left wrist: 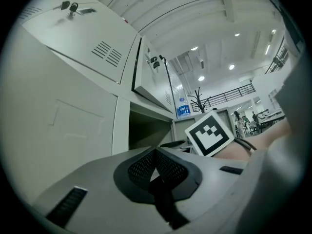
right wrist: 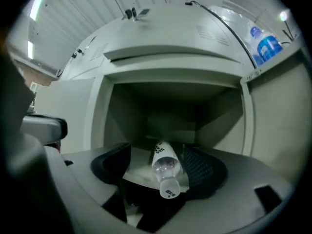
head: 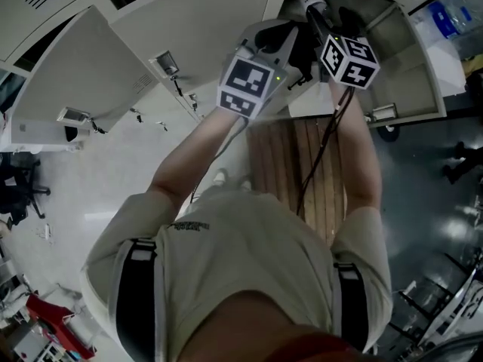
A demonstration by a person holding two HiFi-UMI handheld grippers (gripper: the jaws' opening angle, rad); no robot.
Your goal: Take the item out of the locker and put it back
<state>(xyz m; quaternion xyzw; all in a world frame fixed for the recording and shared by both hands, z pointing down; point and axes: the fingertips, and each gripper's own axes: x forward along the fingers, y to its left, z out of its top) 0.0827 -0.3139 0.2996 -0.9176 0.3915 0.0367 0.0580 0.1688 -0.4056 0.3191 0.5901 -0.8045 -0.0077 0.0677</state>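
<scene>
Right tool (right wrist: 156, 156) at the mouth of an open locker compartment (right wrist: 168, 113), jaws spread wide, pads gripping nothing. Clear plastic bottle (right wrist: 165, 165) on its side on the compartment floor, between the two jaws, white cap (right wrist: 169, 189) toward the camera, labelled end toward the back wall. Nearer the right-hand pad; contact there not clear. Otherwise nothing seen in the compartment.

Left tool (left wrist: 155, 154) closed, mesh pads (left wrist: 142, 167) meeting at a point, nothing between them. Aimed roughly level past a grey locker front, with a second open compartment (left wrist: 146, 130) beyond. Seen beside it in the left gripper view: marker cube (left wrist: 209, 133) of the right tool, just off to the right.

Head view: both forearms raised side by side toward the locker bank, the cubes near each other but not touching. Open locker door (head: 72, 81) swung out at left, keys hanging in its lock (head: 167, 65). Slatted wooden platform (head: 283, 164) on the floor below the arms.

Pack of blue-labelled water bottles (right wrist: 265, 45) on top of the lockers, up and to the right of the open compartment.
</scene>
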